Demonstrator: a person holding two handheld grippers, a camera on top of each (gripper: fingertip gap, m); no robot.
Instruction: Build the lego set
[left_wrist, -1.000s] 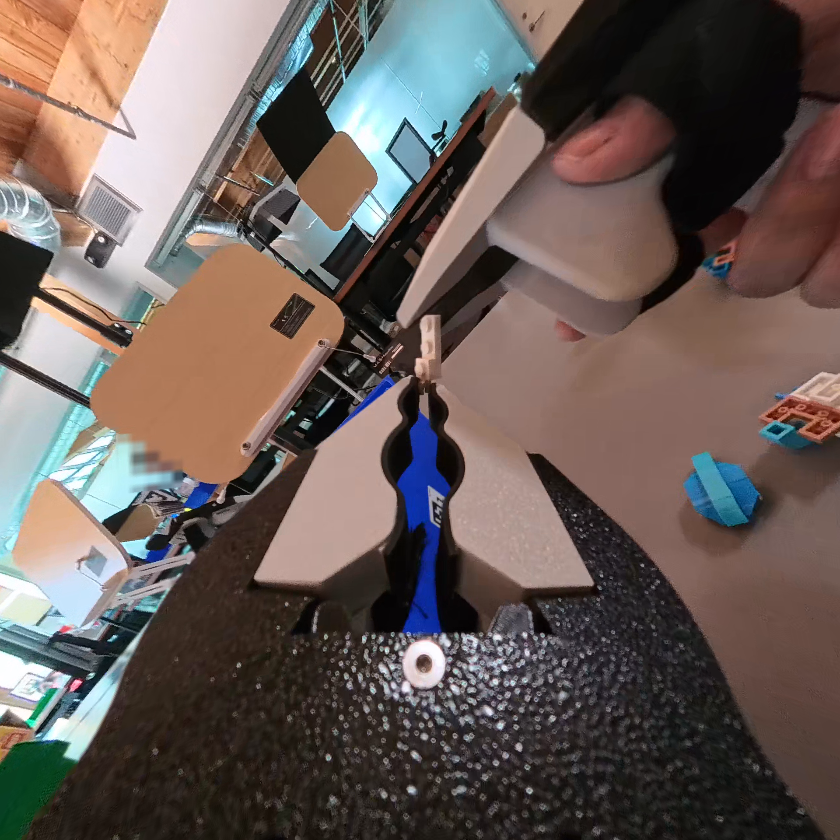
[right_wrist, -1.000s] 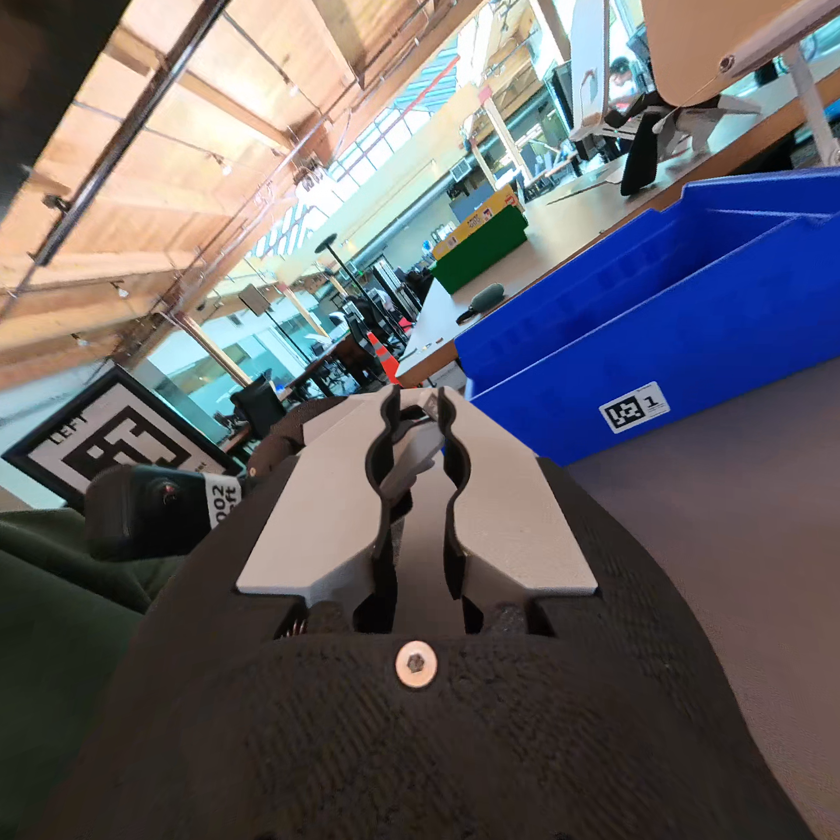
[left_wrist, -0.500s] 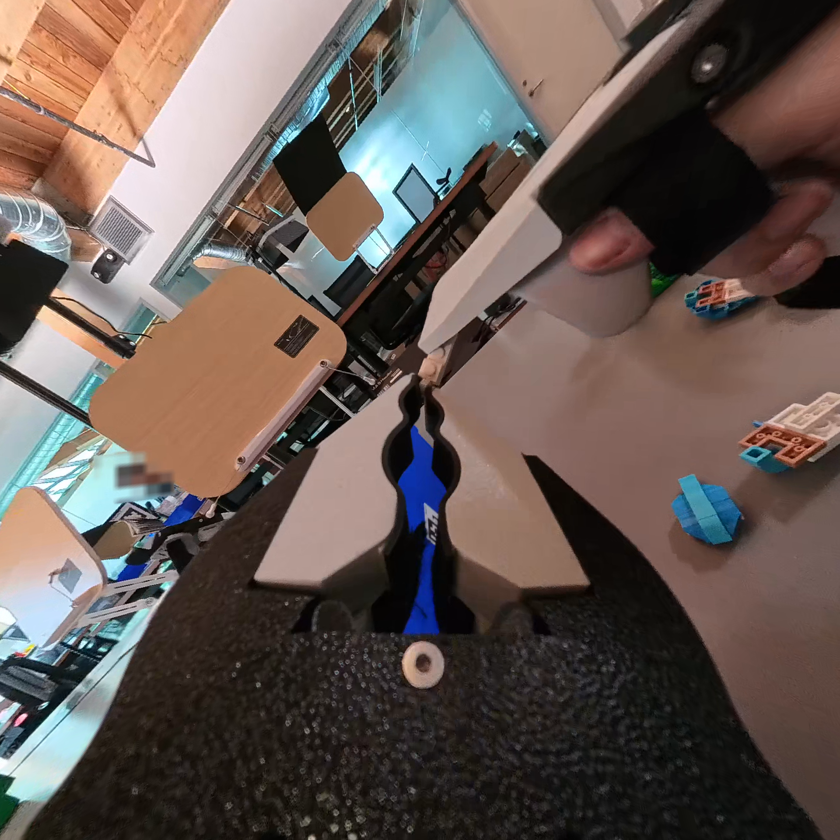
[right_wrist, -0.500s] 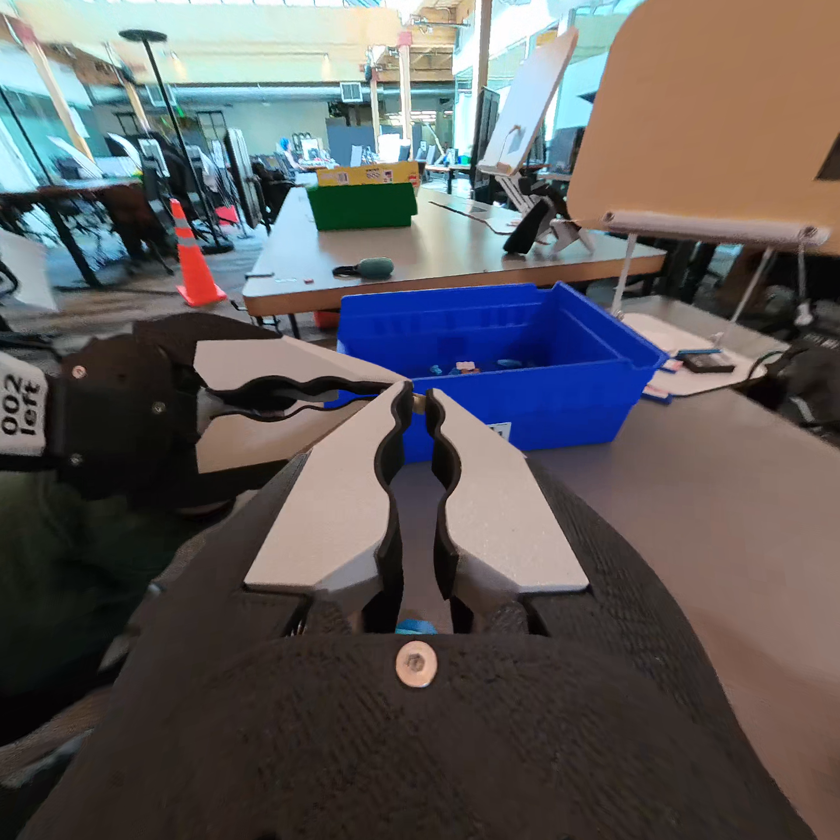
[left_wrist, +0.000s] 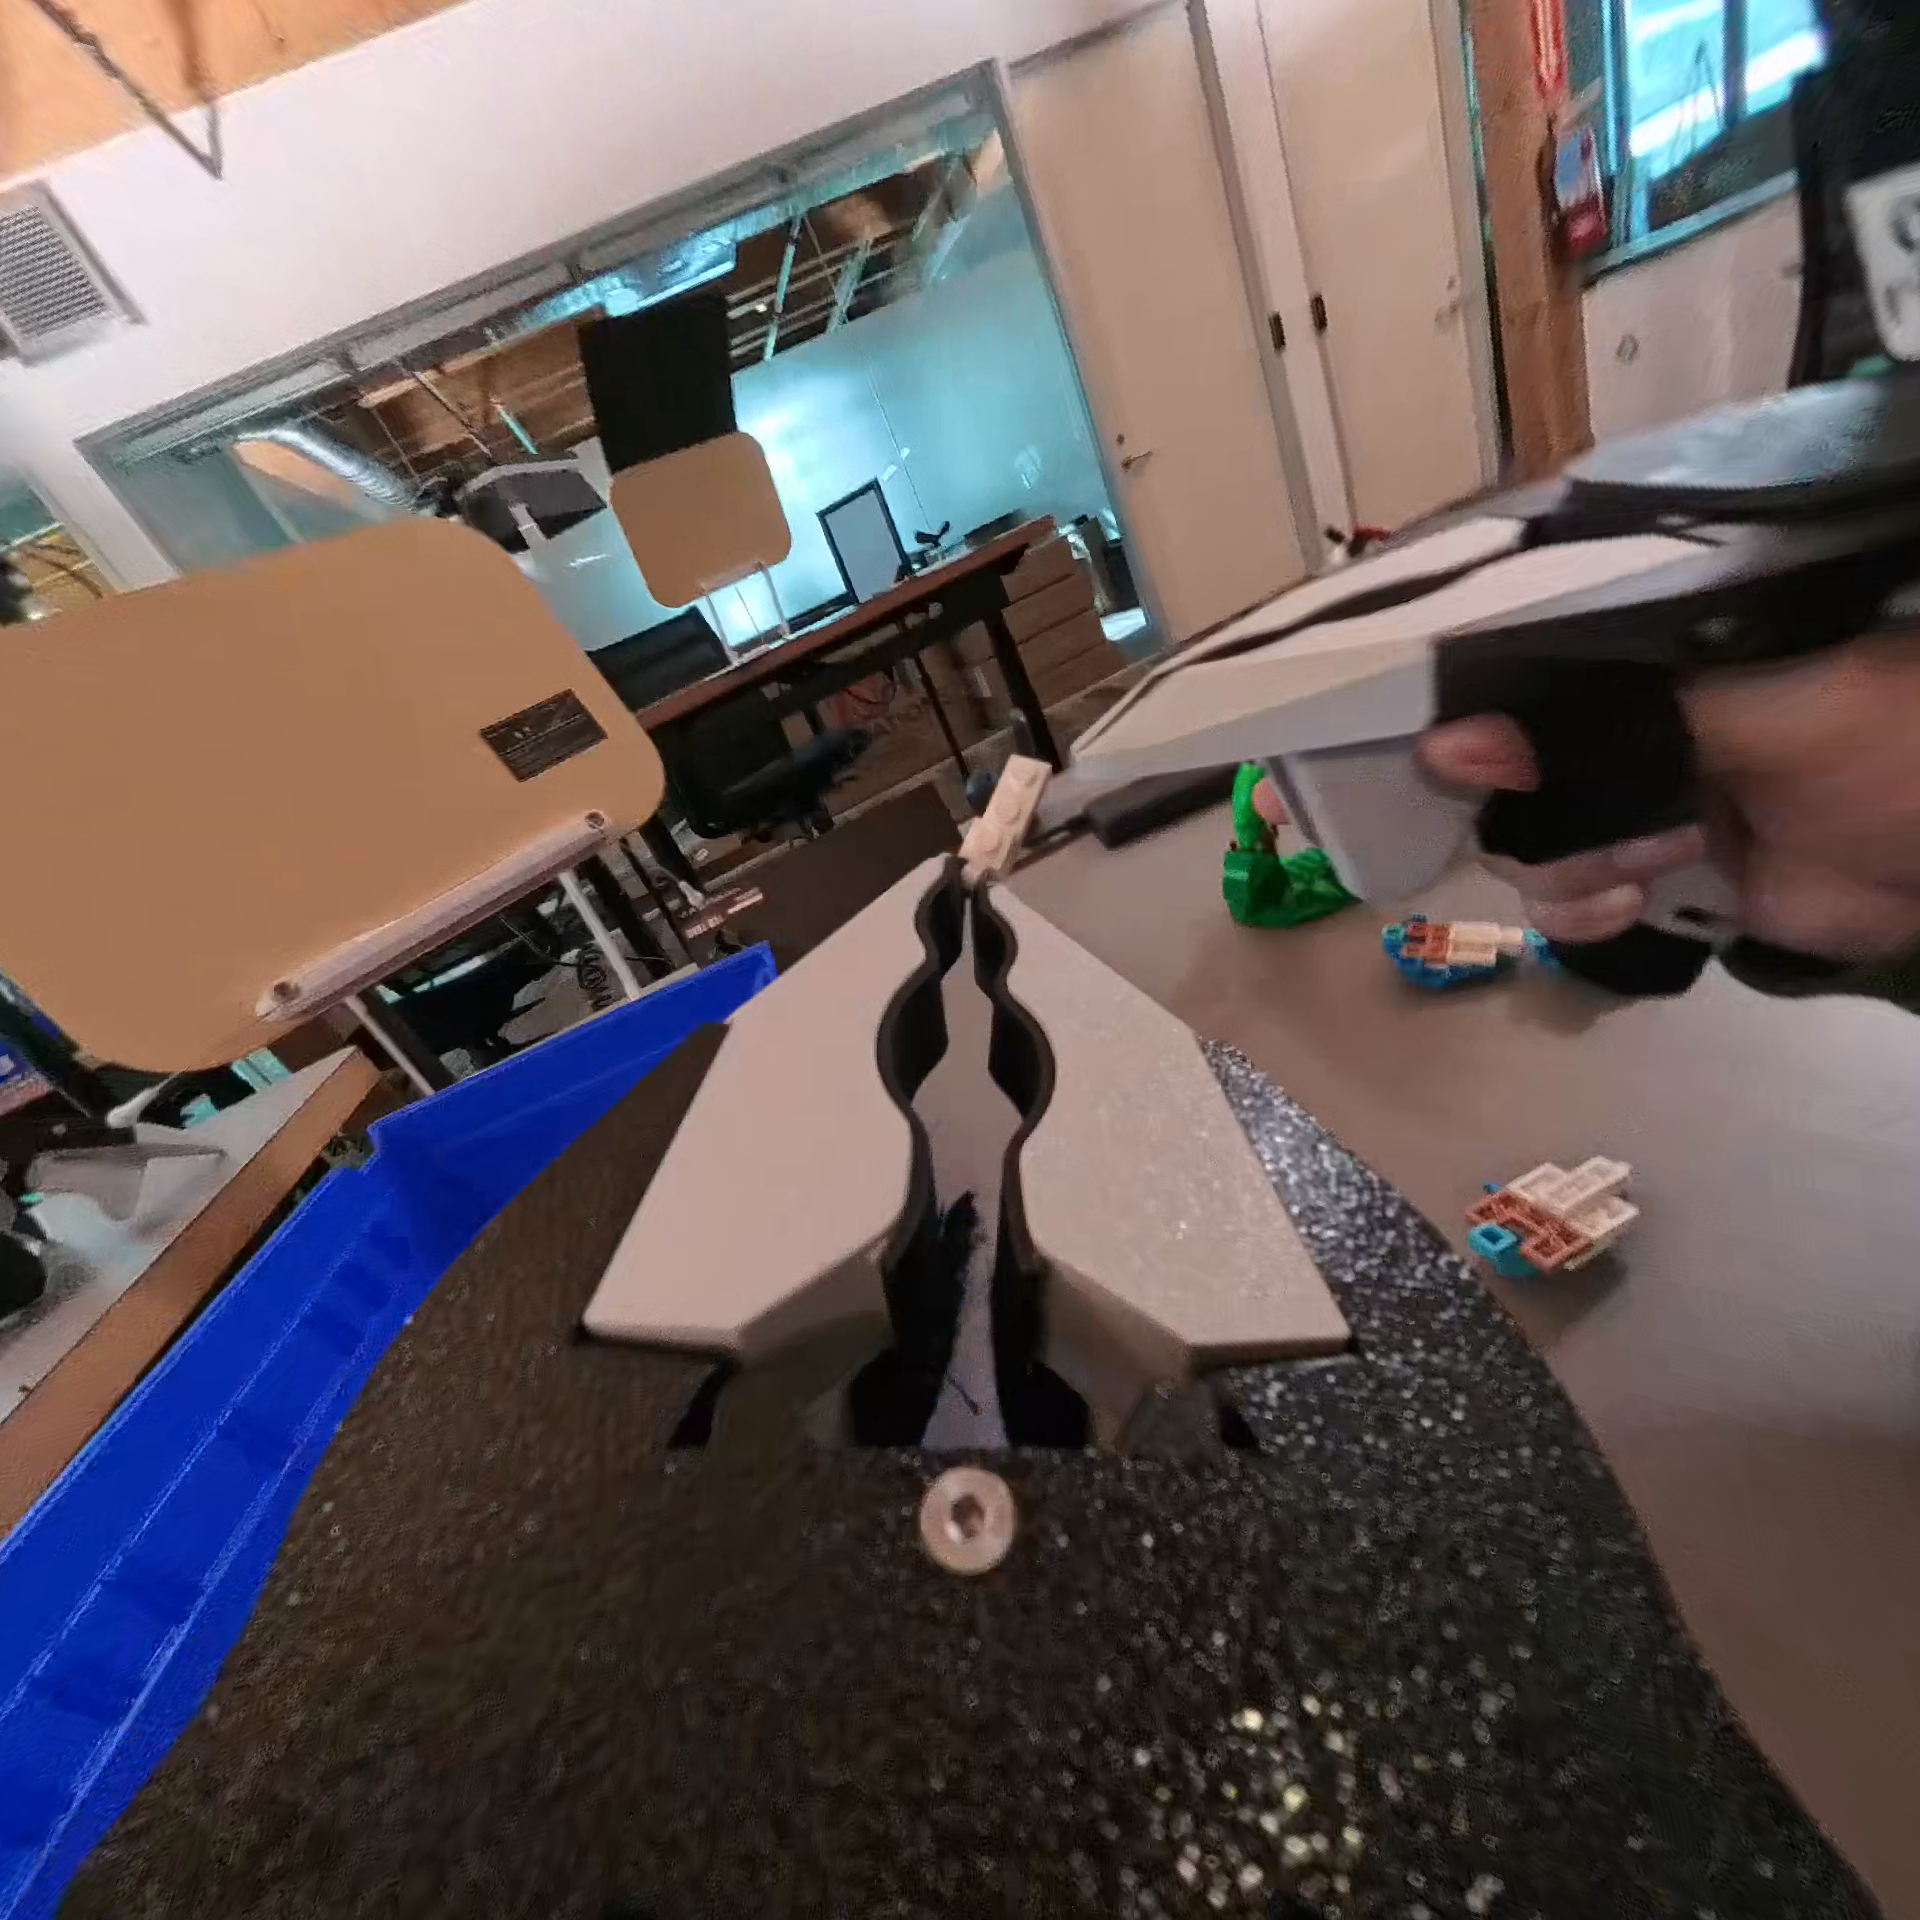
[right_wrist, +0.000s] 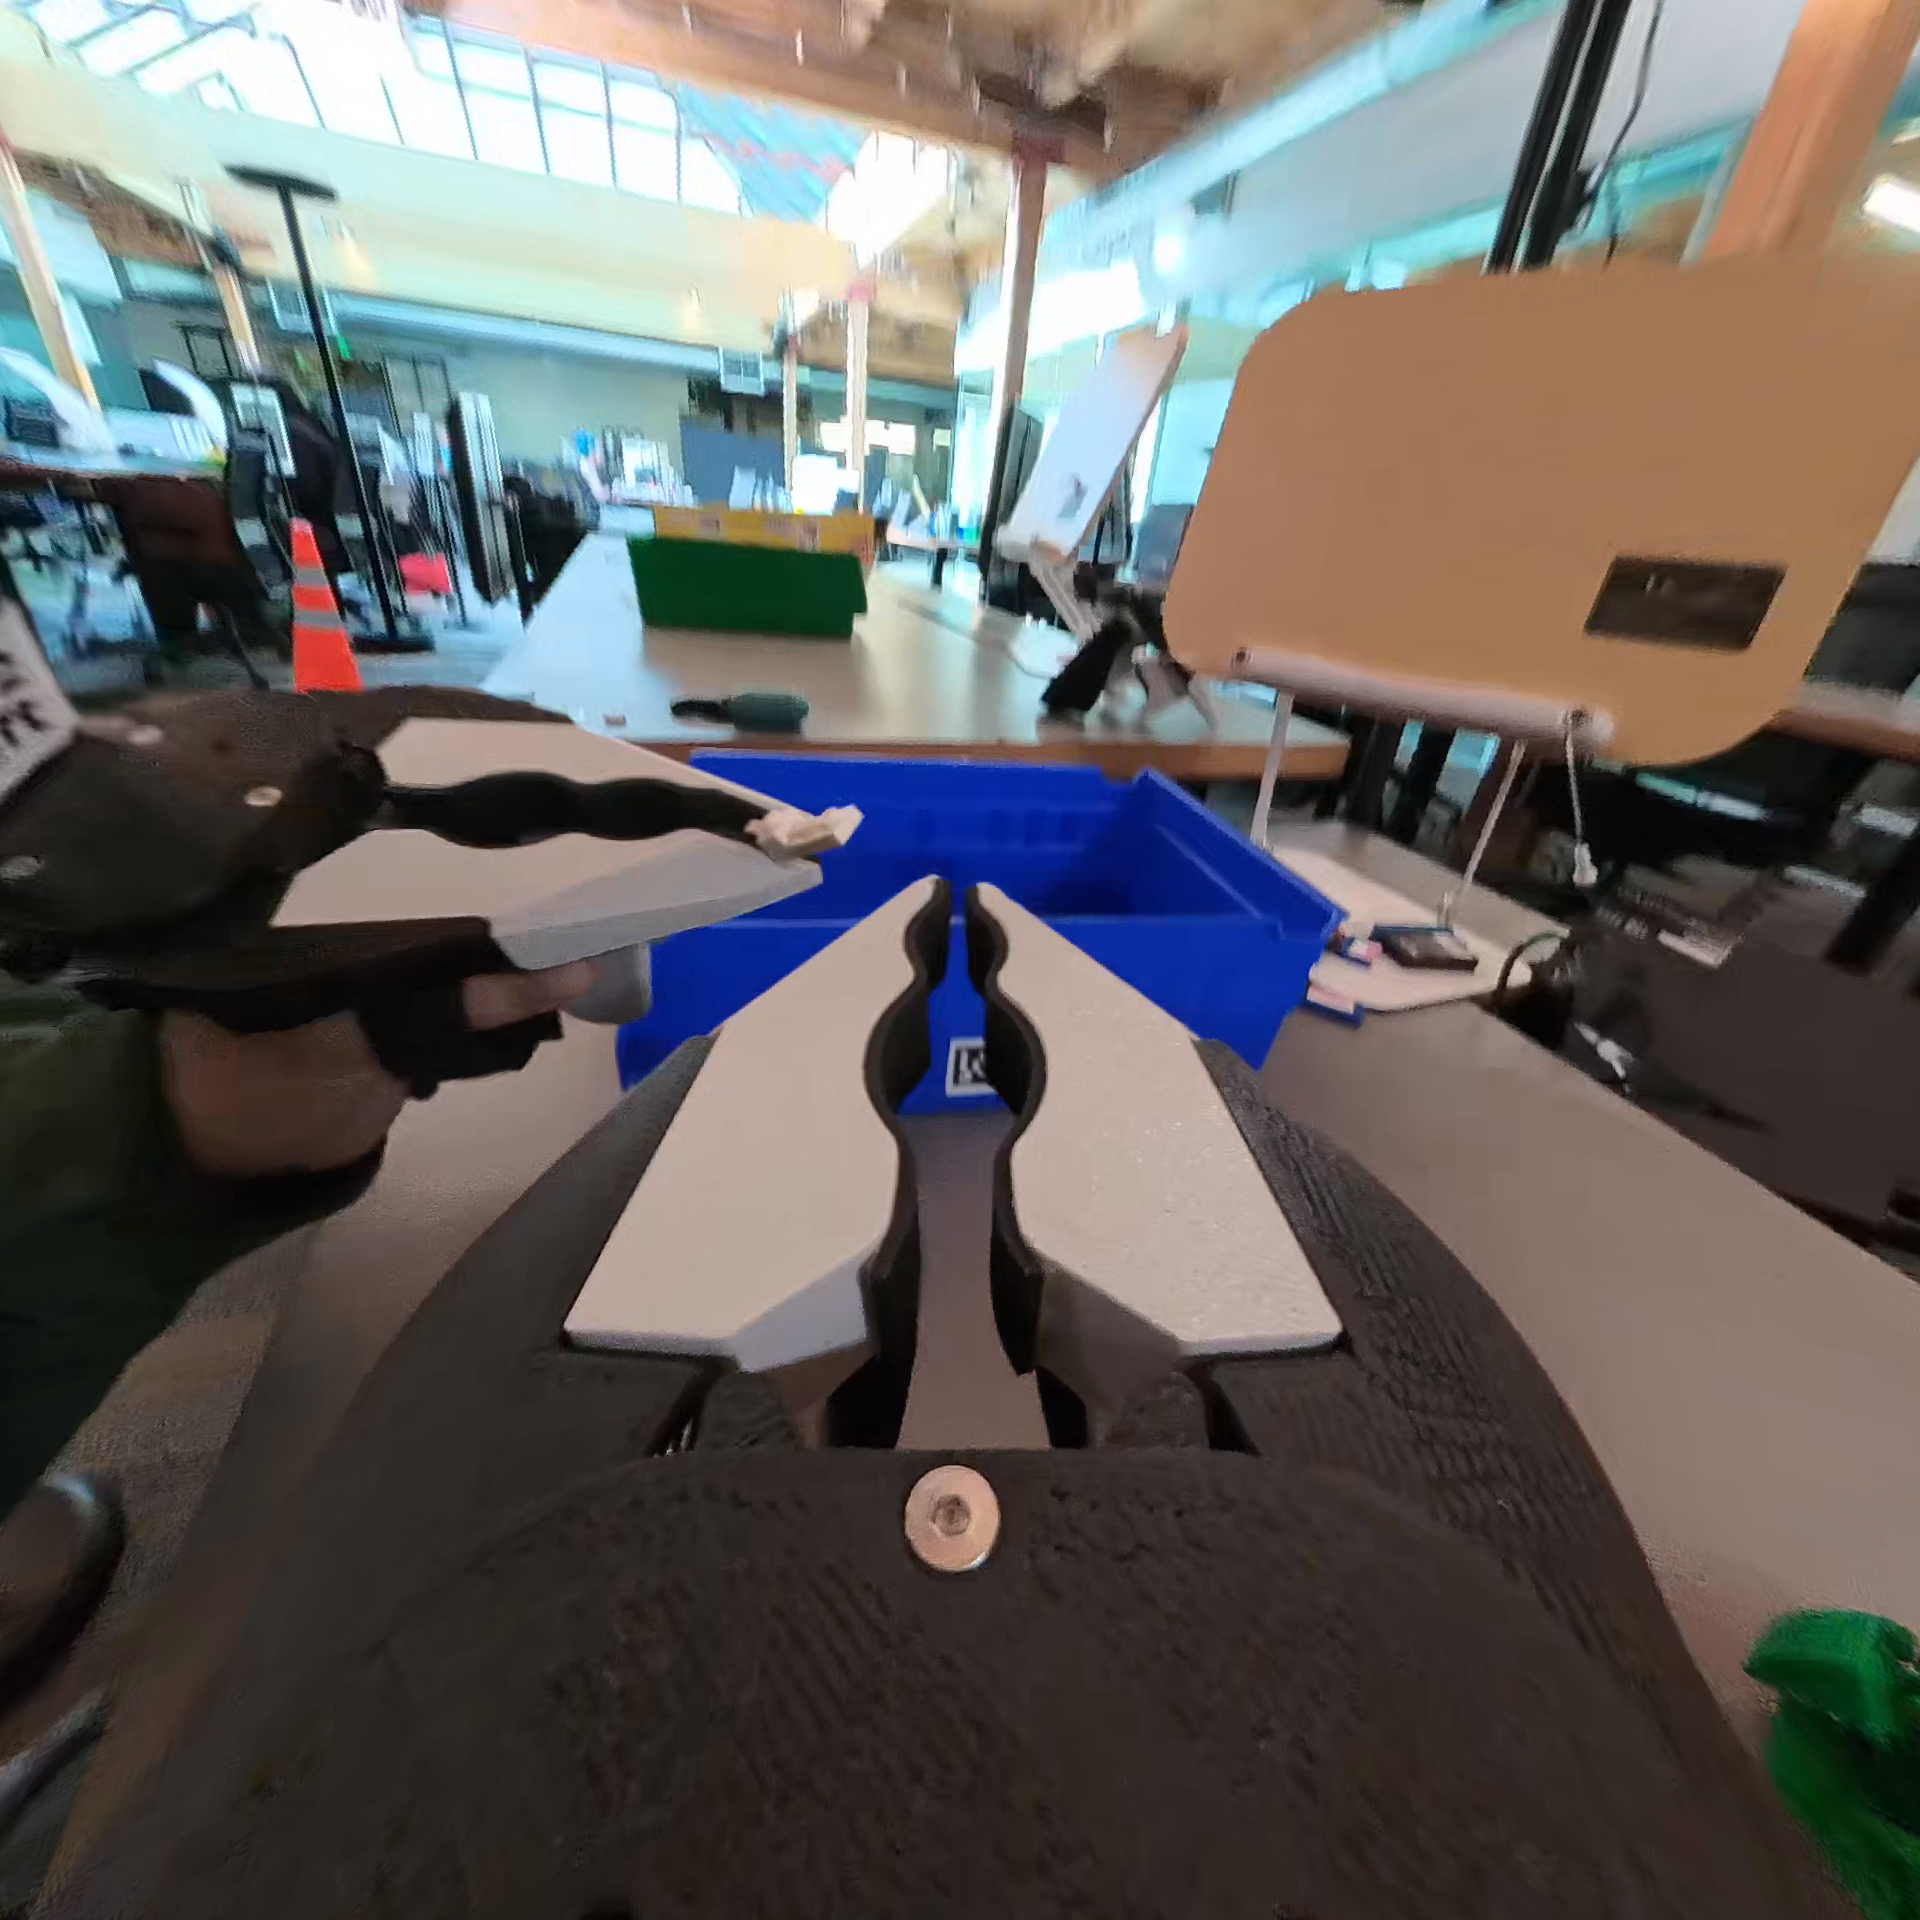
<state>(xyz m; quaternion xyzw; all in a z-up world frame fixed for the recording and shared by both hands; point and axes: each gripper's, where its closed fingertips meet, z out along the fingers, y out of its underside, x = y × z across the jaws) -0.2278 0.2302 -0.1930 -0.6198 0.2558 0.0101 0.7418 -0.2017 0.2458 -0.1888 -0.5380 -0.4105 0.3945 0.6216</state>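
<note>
My left gripper (left_wrist: 971, 883) is shut on a small white brick (left_wrist: 1003, 821) that sticks out of its tips. It also shows in the right wrist view (right_wrist: 774, 831), held in a hand, with the white brick (right_wrist: 805, 828) hanging above the near side of a blue bin (right_wrist: 1195, 883). My right gripper (right_wrist: 958, 896) has its jaws nearly together with nothing between them and points at the bin. In the left wrist view the right gripper (left_wrist: 1081, 769) sits just right of the white brick, held by a hand.
On the grey table (left_wrist: 1662, 1091) lie a green brick figure (left_wrist: 1278, 873) and two small blue, white and brown brick builds (left_wrist: 1455, 945) (left_wrist: 1553, 1216). The blue bin's wall (left_wrist: 312, 1351) runs along the left. A tan board on a stand (right_wrist: 1558, 499) rises behind the bin. My left and right fingertips are right by each other.
The right gripper has pulled away from the left gripper's tip and turned towards the bin. The left gripper has levelled out, still holding the white brick.
</note>
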